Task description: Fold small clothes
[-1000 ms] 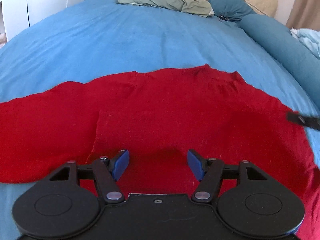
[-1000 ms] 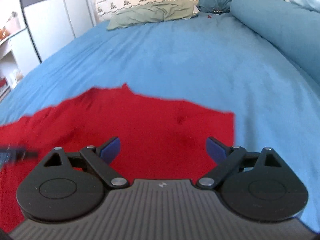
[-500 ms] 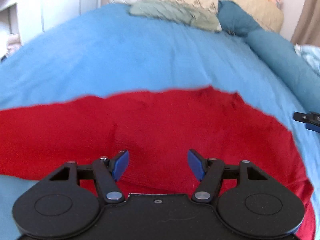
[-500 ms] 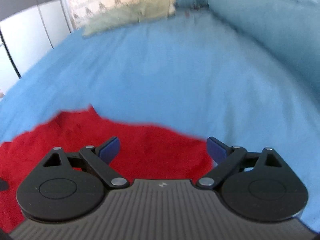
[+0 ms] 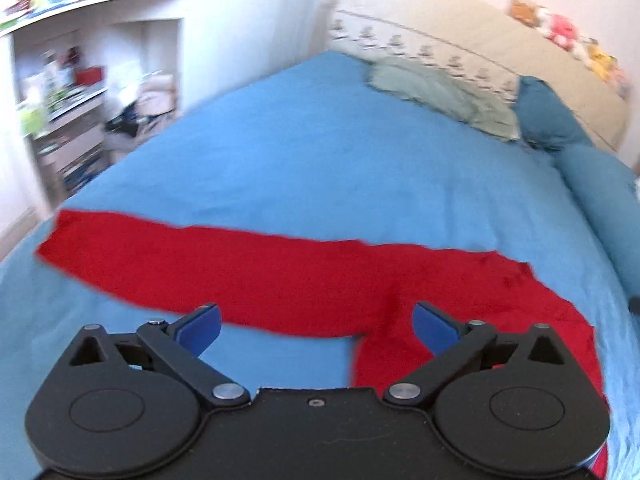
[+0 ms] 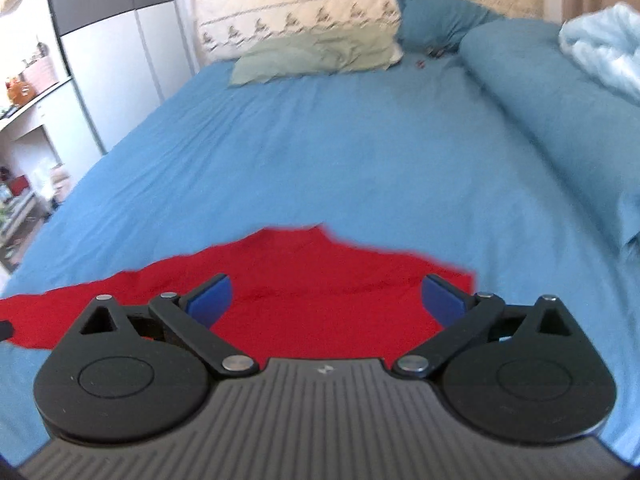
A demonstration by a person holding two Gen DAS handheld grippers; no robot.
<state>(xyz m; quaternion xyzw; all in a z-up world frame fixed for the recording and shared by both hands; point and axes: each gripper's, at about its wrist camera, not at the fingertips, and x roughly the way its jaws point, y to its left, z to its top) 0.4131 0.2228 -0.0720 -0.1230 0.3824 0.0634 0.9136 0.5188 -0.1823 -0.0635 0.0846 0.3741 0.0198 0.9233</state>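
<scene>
A red garment (image 5: pixel 280 280) lies flat on the blue bed sheet (image 5: pixel 320 168), with one long sleeve stretched out to the left and the body under the right side of the view. My left gripper (image 5: pixel 316 326) hovers above its near edge, jaws opening wide, nothing between them. In the right wrist view the same red garment (image 6: pixel 320 280) fills the low middle, its right edge near the right fingertip. My right gripper (image 6: pixel 326 300) hangs above it, open and holding nothing. Both views are a little blurred by motion.
A green pillow (image 6: pixel 316 56) and a dark blue pillow (image 6: pixel 436 16) rest at the beige headboard (image 5: pixel 460 52). A rolled blue duvet (image 6: pixel 560 100) runs along the right side. White shelves (image 5: pixel 72 112) and a wardrobe (image 6: pixel 112 48) stand left of the bed.
Both grippers have lifted and pulled back from the garment. The left one swung leftward, so the sleeve and shelves came into view, and its jaws spread wider.
</scene>
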